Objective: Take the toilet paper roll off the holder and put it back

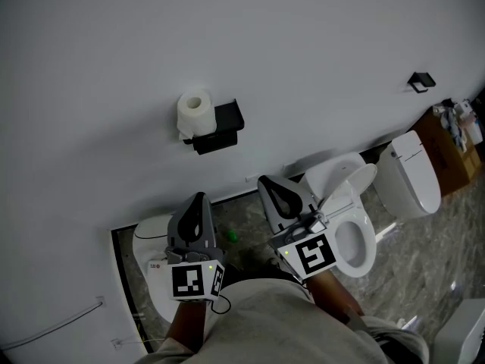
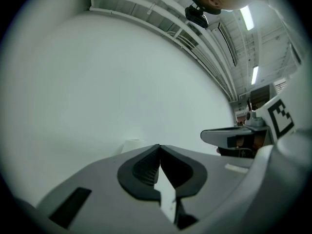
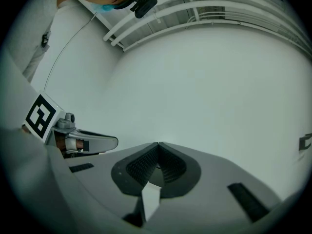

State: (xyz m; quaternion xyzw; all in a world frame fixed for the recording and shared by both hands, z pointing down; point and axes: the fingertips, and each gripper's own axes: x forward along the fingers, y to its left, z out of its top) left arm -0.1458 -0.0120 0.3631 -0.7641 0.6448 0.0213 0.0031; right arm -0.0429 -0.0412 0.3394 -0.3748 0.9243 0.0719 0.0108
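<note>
Both my claws are closed on nothing: left claw (image 1: 200,200), right claw (image 1: 267,182). The toilet paper roll (image 1: 195,111) sits on the black holder (image 1: 221,126) on the wall, ahead and well apart, nearer my left claw. White, plump, core hole showing; axis judged upright.

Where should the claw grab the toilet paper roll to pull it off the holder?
Probably squeeze the toilet paper roll across its round white sides, coming straight at the wall. The black holder sits at its right and bottom in the head view, so left and front look free. The shut left claw must open first.
</note>
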